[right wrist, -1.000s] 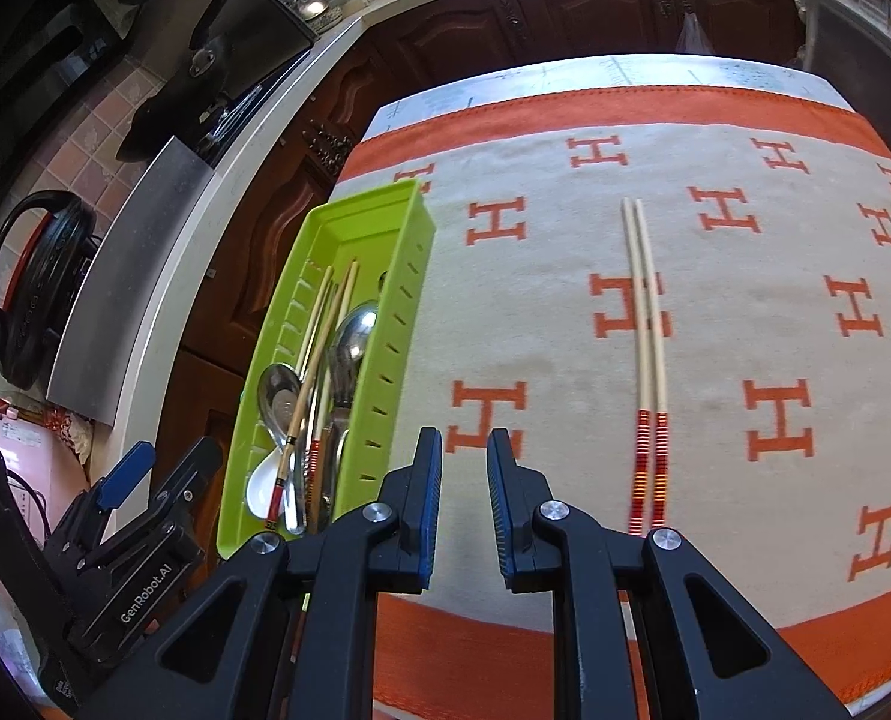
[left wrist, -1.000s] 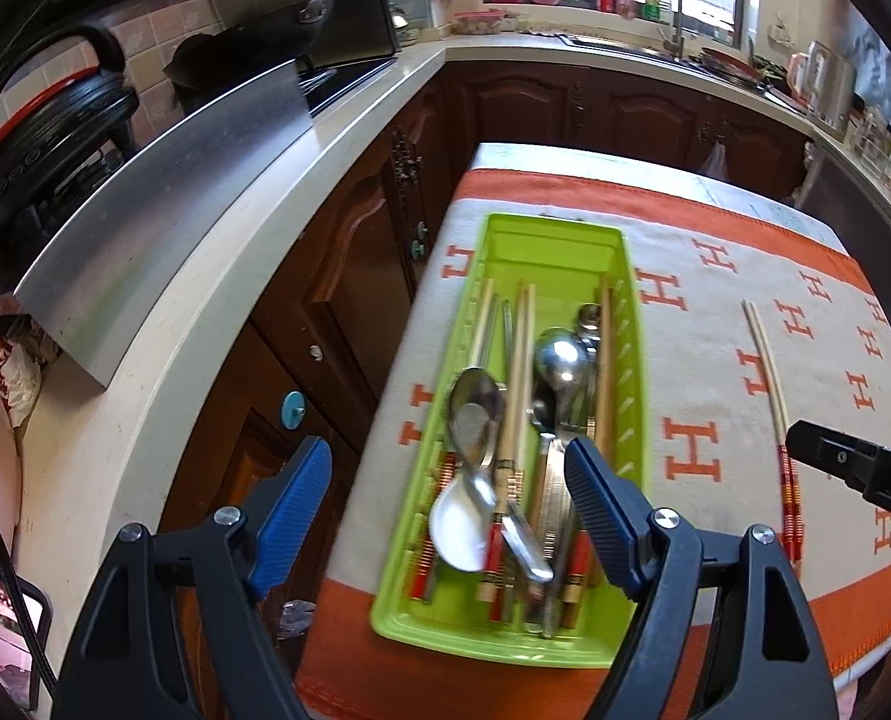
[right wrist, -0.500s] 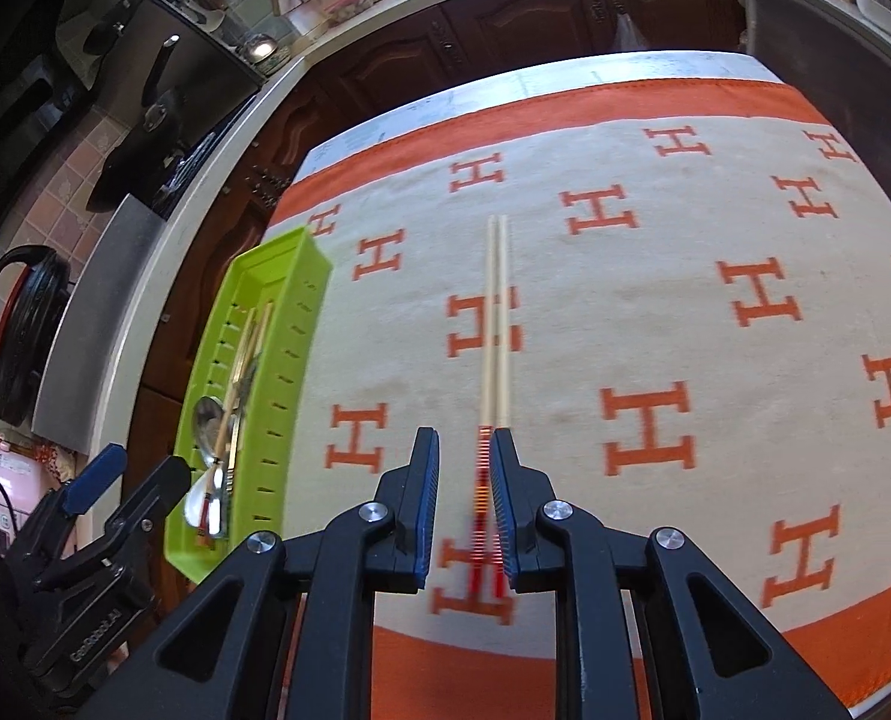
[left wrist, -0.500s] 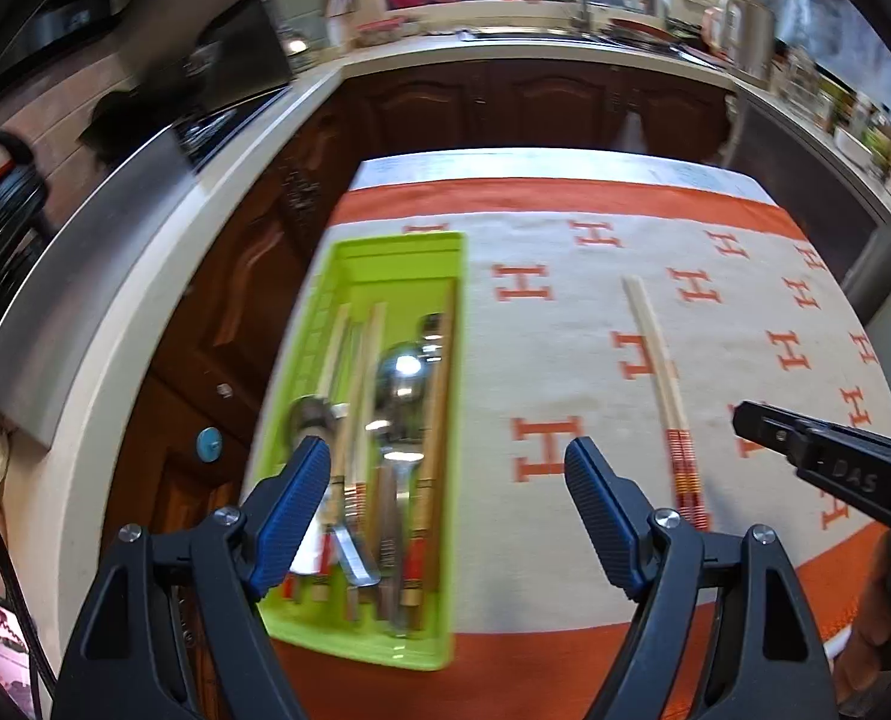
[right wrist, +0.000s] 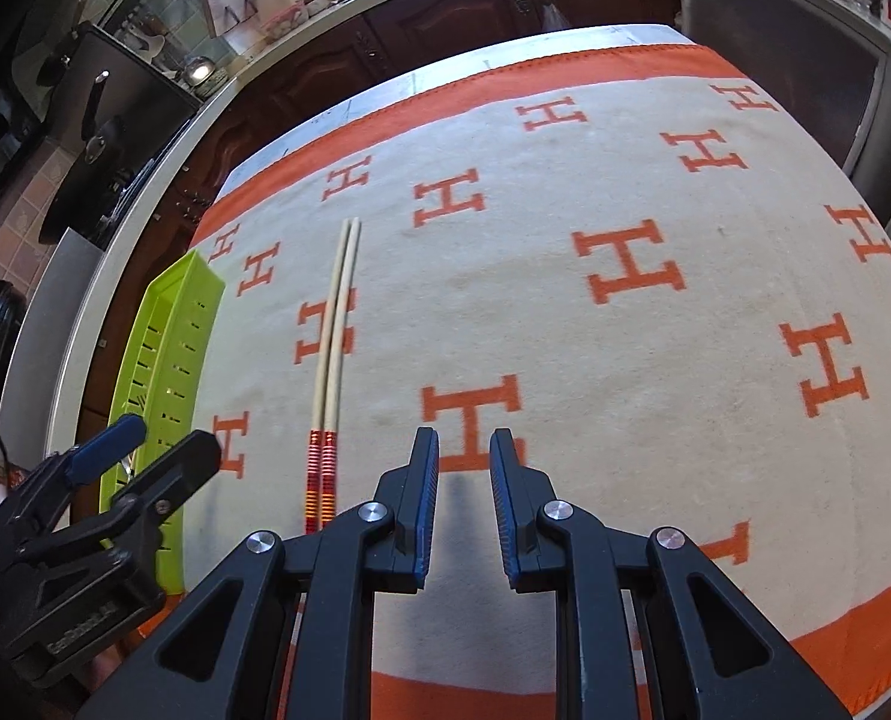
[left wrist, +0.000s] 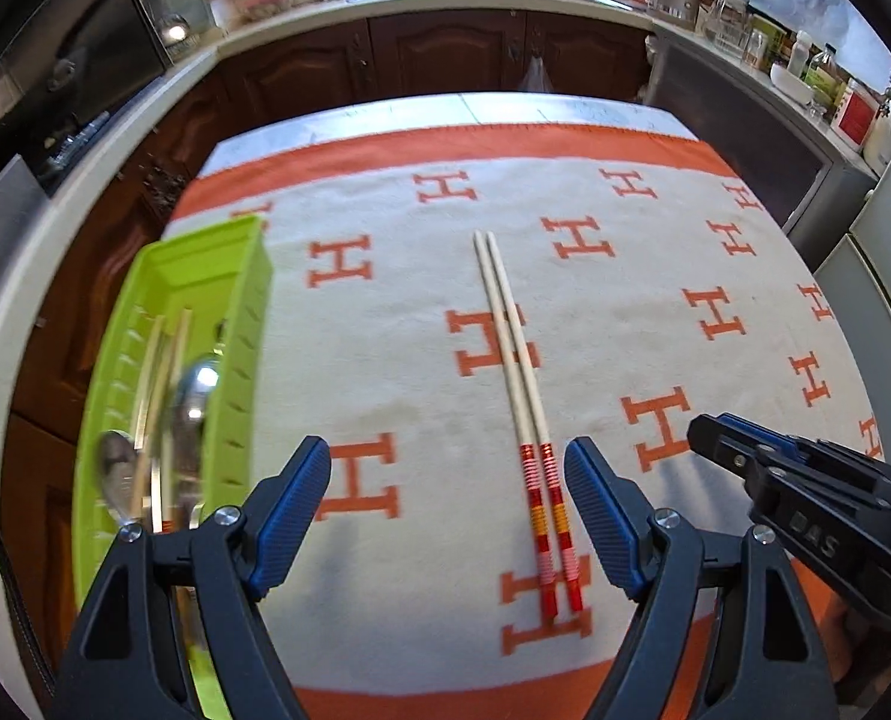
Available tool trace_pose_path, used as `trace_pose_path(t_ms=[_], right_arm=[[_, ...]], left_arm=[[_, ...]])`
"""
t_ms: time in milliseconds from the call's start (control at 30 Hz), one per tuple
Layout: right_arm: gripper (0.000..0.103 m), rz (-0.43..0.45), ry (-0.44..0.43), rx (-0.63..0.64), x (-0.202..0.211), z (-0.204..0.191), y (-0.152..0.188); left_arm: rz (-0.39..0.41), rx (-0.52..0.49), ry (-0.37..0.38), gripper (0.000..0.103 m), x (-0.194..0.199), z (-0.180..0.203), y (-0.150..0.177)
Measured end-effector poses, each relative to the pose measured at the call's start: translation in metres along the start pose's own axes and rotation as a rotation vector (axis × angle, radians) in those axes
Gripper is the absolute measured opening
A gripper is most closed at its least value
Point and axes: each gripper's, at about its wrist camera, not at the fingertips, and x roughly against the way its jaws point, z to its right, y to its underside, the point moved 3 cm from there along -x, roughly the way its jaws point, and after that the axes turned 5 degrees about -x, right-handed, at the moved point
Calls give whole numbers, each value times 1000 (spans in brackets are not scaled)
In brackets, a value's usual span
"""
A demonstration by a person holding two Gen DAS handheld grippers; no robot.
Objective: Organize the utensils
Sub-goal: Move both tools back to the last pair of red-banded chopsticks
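1. We're holding the left gripper (left wrist: pixel 448 504) over the near part of the cloth (left wrist: pixel 655 300), angled steeply down. Jaws are spread wide, nothing between the pads.
2. We're seeing the pair of chopsticks (left wrist: pixel 514 372) lying flat on the cloth, side by side and touching along most of their length. The red-and-yellow banded ends are pointing toward us, the plain tips away.
3. In the left wrist view the banded ends are sitting inside the gap of the left gripper, just beside its right-hand finger (left wrist: pixel 601 516). We can't tell the height of the pads above the cloth; no contact is showing.
4. We're keeping the right gripper (right wrist: pixel 463 498) to the right of the chopsticks (right wrist: pixel 331 360), over an orange H. Jaws are nearly together with a narrow gap, pinching nothing; cloth is showing through the gap.
5. The green utensil tray (left wrist: pixel 229 312) is sitting at the left edge of the cloth, well apart from the chopsticks. It's holding spoons (left wrist: pixel 196 384) and more chopsticks, blurred in the left wrist view.
6. From the right wrist view we're only seeing the tray's slotted outer wall (right wrist: pixel 169 354); its contents are hidden. The left gripper (right wrist: pixel 145 450) is showing at lower left, in front of the tray's near end.
7. The cloth is cream with orange H marks and an orange border, covering the table.
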Motion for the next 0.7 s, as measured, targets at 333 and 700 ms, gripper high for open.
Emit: trace_pose_path(t_ms=[333, 700], right_arm=[[18, 9, -9, -11, -4, 14, -5], [18, 13, -18, -11, -5, 18, -5]], left_arm=[[-107, 8, 4, 58, -45, 13, 5], [-116, -3, -38, 56, -49, 18, 2]])
